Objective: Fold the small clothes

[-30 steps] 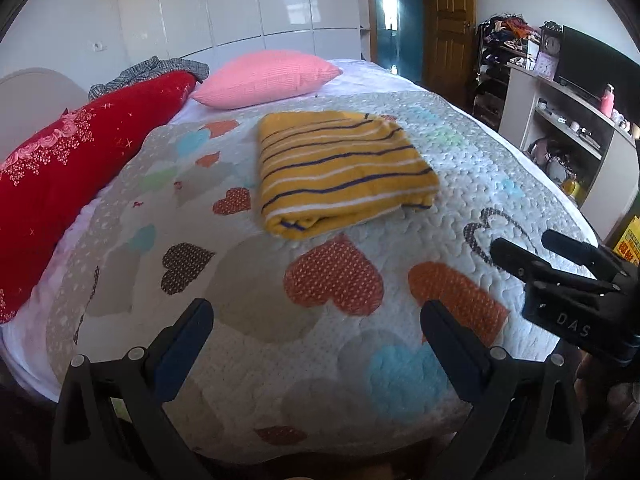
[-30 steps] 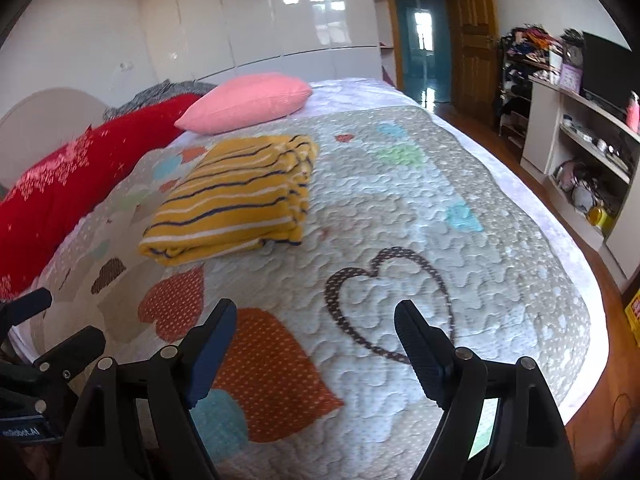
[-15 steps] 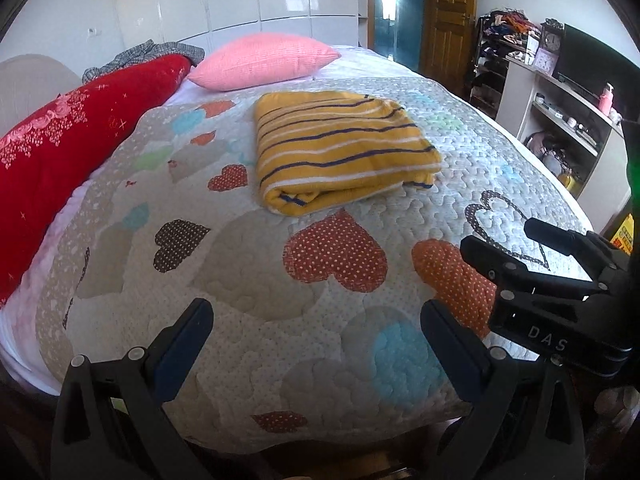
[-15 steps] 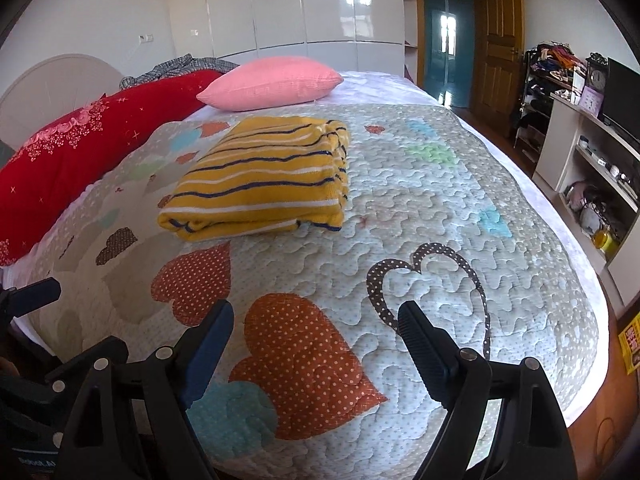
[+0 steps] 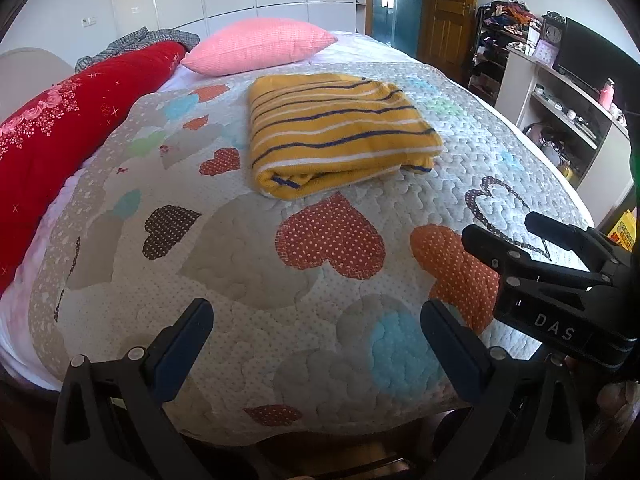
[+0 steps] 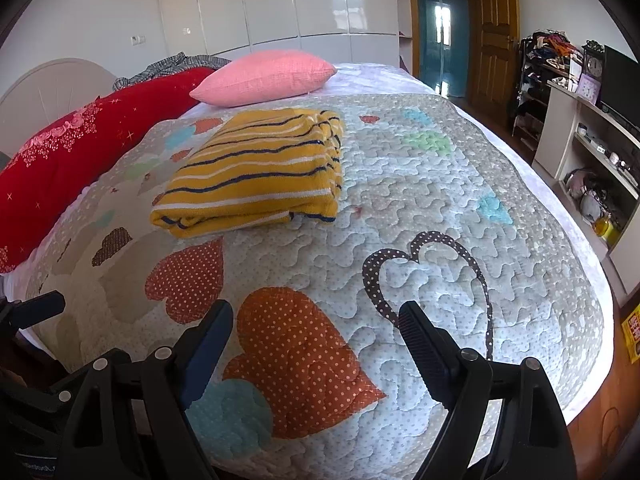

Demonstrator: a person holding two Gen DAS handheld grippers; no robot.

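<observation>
A big bed (image 5: 500, 128) fills most of the room, covered w/ a grey-white quilt (image 5: 248, 264) that has heart patches in red, orange, blue and brown. Along its left side lies a long red bolster (image 5: 60, 128), and at the far end a pink pillow (image 5: 260, 44), w/ some grey checked cloth (image 5: 140, 38) behind them. At the right side stands a white shelf unit (image 6: 580, 136) w/ a dark screen on top.

The yellow striped garment (image 5: 336, 132) lies folded into a thick rectangle on the quilt, in the middle-left part, just in front of the pink pillow.

The left gripper (image 5: 316, 336) and the right gripper (image 6: 316, 332) are both above the near edge of the bed, well apart from the garment. Each has its jaws wide apart, nothing between them, only quilt below.
</observation>
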